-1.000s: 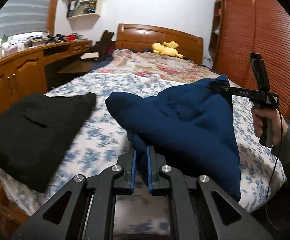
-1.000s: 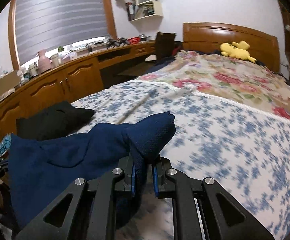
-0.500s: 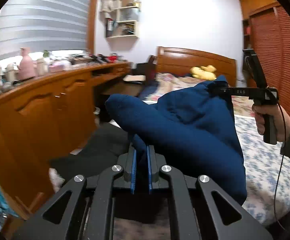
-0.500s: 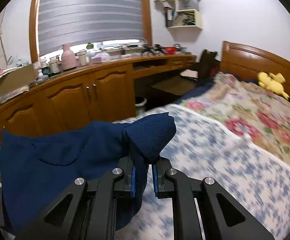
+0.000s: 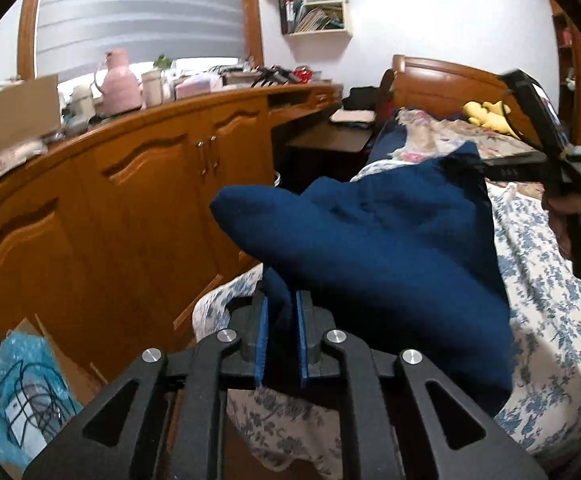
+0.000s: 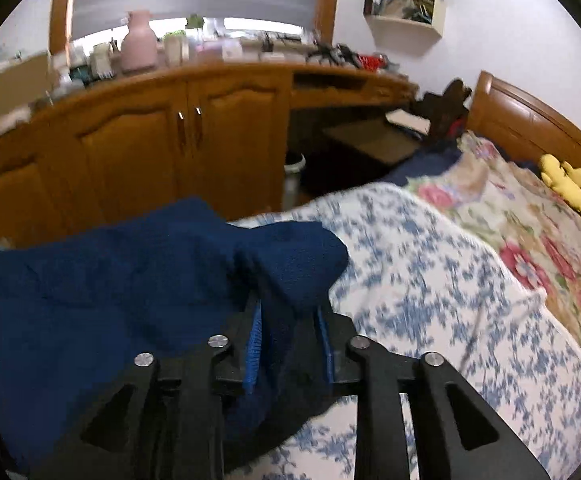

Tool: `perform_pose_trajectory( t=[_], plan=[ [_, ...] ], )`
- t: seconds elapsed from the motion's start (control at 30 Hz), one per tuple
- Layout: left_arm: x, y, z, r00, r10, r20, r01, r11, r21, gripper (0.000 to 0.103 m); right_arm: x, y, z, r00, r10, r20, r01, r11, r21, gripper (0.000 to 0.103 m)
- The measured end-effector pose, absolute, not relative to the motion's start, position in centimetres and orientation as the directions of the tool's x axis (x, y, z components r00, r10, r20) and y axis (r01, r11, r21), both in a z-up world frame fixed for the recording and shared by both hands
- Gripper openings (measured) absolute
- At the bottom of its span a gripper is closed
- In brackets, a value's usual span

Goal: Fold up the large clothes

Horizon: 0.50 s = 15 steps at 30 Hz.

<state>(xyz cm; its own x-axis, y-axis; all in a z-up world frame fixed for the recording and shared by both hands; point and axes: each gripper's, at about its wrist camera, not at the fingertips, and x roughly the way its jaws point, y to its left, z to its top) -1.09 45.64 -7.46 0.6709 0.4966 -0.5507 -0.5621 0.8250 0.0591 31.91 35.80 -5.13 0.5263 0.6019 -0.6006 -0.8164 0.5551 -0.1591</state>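
Observation:
A dark blue garment hangs between my two grippers above the bed's near left corner. My left gripper is shut on one bunched edge of it. My right gripper holds the other end; its blue pads stand a little wider apart than before, with cloth still between them. In the left wrist view the right gripper shows at the right, held by a hand, pinching the garment's far corner. The garment sags to the left in the right wrist view.
The bed has a blue floral sheet and a flowered quilt with a yellow plush toy. Wooden cabinets with a cluttered top run along the left. A box with blue wrap lies on the floor.
Both grippers have swung left with the garment, from over the bed toward the cabinets. The black clothes on the bed have left view. The right gripper's pads stand wider apart.

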Motion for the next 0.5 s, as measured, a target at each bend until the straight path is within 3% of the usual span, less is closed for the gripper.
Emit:
perform_pose_trajectory(
  t=[0.03,0.1,0.17,0.23,0.27,0.33,0.43,0.5],
  plan=[
    [-1.3,45.7,-7.5,0.669,0.498,-0.552,-0.567,0.822,0.056,0.022,31.9,35.5,-5.5,0.526,0.6,-0.603,-0.817,0.554,-0.162,0.038],
    [-1.7,45.7,-7.3,0.675,0.49,-0.551,-0.566,0.824,0.04,0.043,31.8,34.9,-5.6,0.51,0.622,-0.594,-0.83,0.537,-0.15,0.042],
    [-2.2,45.2,-6.8,0.692,0.479,-0.54,-0.558,0.83,0.02,0.05,31.2,34.2,-5.4,0.496,0.639,-0.587,-0.842,0.52,-0.144,0.043],
    [-2.5,44.6,-6.1,0.7,0.476,-0.533,-0.557,0.83,0.01,0.07,30.1,32.7,-5.1,0.482,0.663,-0.572,-0.854,0.502,-0.138,0.043],
    [-2.6,44.3,-5.8,0.705,0.473,-0.529,-0.555,0.832,0.003,0.085,29.7,31.9,-4.9,0.476,0.674,-0.565,-0.858,0.496,-0.133,0.043],
    [-2.7,43.2,-5.1,0.731,0.454,-0.509,-0.532,0.847,-0.009,0.087,28.6,30.2,-4.4,0.458,0.695,-0.554,-0.869,0.481,-0.116,0.043],
    [-2.1,41.7,-4.0,0.736,0.454,-0.502,-0.52,0.854,0.01,0.102,27.8,27.8,-4.4,0.446,0.714,-0.54,-0.876,0.473,-0.097,0.044],
    [-1.9,40.5,-3.2,0.758,0.442,-0.479,-0.504,0.864,0.0,0.103,27.0,25.9,-4.0,0.442,0.723,-0.53,-0.878,0.469,-0.092,0.044]
  ],
)
